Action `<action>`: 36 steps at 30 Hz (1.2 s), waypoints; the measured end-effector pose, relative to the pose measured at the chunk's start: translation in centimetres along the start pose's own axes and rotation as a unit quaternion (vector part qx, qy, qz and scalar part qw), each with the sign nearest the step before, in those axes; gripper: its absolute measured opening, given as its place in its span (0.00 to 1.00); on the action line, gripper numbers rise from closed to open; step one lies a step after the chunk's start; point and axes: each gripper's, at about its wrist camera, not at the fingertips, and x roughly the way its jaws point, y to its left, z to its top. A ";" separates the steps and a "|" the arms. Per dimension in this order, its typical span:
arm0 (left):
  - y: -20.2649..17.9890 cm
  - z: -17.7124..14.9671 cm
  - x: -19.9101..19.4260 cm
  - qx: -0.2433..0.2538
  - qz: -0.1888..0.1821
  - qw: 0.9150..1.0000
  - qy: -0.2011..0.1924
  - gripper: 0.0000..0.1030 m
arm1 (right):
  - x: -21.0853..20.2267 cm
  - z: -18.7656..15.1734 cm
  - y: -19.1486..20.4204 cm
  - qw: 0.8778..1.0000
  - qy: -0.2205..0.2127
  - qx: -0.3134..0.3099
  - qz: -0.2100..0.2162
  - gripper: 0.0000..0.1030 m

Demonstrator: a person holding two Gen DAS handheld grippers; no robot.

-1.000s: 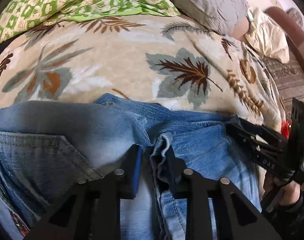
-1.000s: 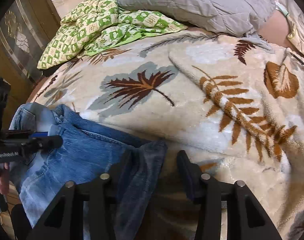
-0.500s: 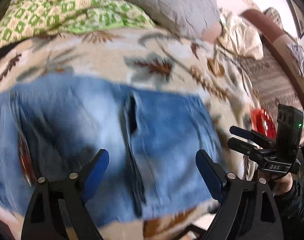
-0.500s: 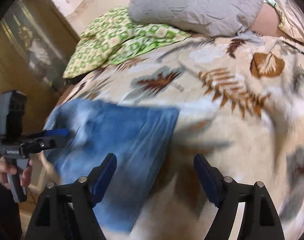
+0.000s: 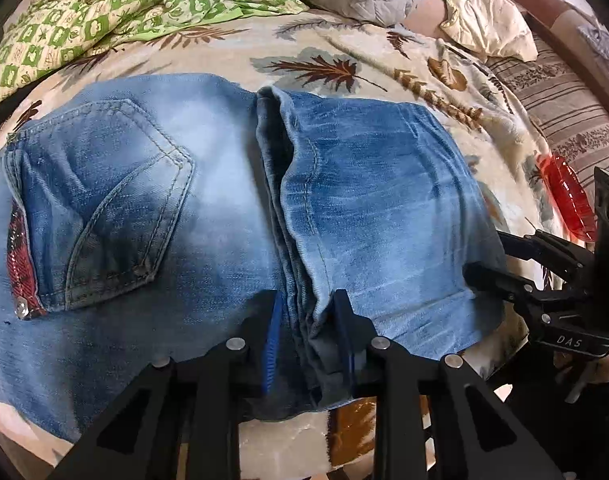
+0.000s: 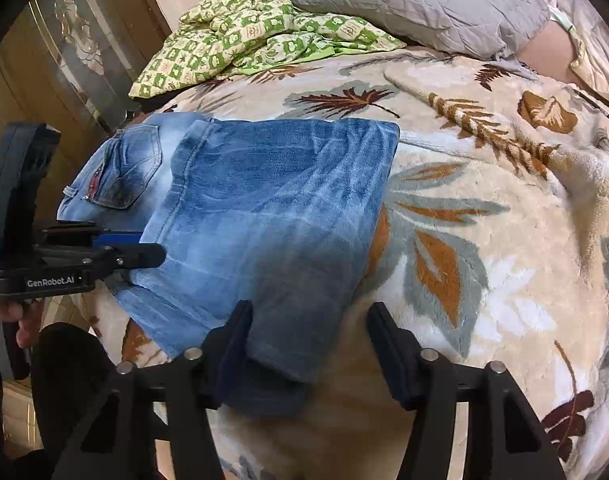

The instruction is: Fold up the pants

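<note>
Blue jeans [image 5: 384,208] lie folded on the bed, back pocket [image 5: 120,200] at the left and the legs laid over to the right. My left gripper [image 5: 306,336] is at the near edge, its jaws closing with the stacked leg hems pinched between the blue pads. In the right wrist view the jeans [image 6: 272,208] sit left of centre. My right gripper [image 6: 312,348] is closing around their near right corner; the left pad touches the denim and the right pad stands clear of it. Each gripper shows in the other's view: the left gripper [image 6: 148,246] and the right gripper [image 5: 486,254].
A cream leaf-print blanket [image 6: 464,240] covers the bed. A green checked quilt [image 6: 244,32] and a grey pillow [image 6: 404,0] lie at the far side. A wooden cabinet [image 6: 64,60] stands to the left, and a red plastic object [image 5: 566,204] lies at the right edge.
Both grippers let go of the denim, opened wide and pulled back toward the near edge. Now the left has closed on the hems and the right has narrowed around the corner.
</note>
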 end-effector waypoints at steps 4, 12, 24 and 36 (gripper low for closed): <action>-0.1 -0.1 0.0 0.008 0.009 1.000 -0.006 0.27 | -0.2 -0.2 0.0 1.000 -0.004 -0.005 -0.005 0.57; -0.1 -0.3 -0.1 0.007 0.009 1.000 -0.011 0.28 | -0.3 -0.4 0.1 1.000 -0.015 0.002 -0.008 0.58; -0.6 -0.5 -0.2 0.001 -0.002 1.000 -0.030 0.67 | -0.5 -0.4 -0.3 1.000 -0.017 0.014 0.000 0.86; -3.4 0.5 -0.7 0.032 0.037 0.999 -0.019 1.00 | -0.2 -0.8 0.5 1.000 -0.001 -0.019 -0.018 1.00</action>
